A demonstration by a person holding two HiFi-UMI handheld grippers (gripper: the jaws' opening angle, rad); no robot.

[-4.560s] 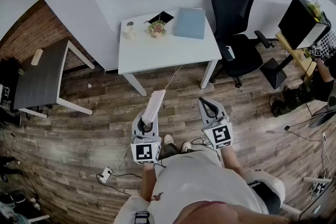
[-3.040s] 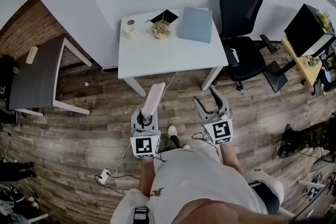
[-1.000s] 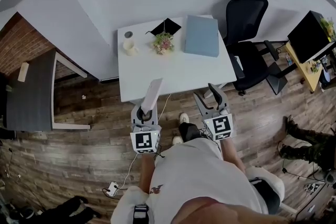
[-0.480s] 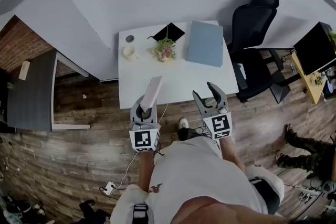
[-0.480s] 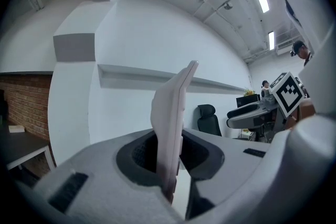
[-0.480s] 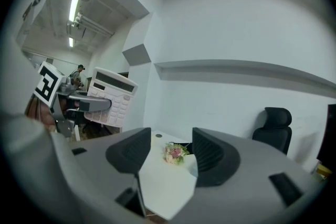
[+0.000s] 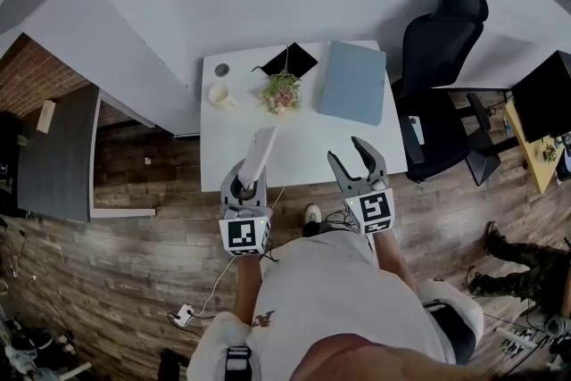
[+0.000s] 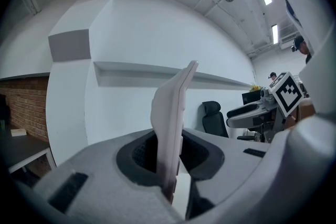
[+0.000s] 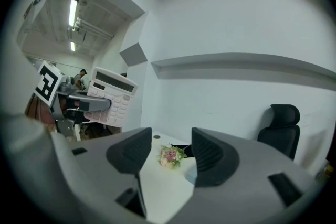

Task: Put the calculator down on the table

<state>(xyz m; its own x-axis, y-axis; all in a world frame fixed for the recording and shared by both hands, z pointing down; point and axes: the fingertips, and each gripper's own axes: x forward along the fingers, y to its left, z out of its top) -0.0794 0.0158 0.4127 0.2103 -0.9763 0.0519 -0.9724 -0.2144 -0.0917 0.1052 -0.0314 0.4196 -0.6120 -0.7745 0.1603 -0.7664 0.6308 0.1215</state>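
**Status.** The calculator (image 7: 260, 156) was not yet on the table (image 7: 303, 143). It stood on edge, clamped at its lower end in the left gripper (image 7: 249, 185), and was held in the air over the table's near edge, toward the left corner. No part of it appeared to touch the tabletop.

**Grippers.** The left jaws were clenched on the calculator, with the pads pressing both of its faces. The right gripper (image 7: 349, 153) hung over the table's near edge, toward the right. Its jaws stood apart with nothing between them.

**Table.** A cup (image 7: 218, 94), flowers (image 7: 281, 91) and a blue folder (image 7: 353, 83) lay along the far side. The near half was bare.

**Done.** The calculator had been picked up and brought to the table.

**Remaining, as judged.** Lower the calculator onto the bare near half, lay it flat, then release the left jaws and withdraw.
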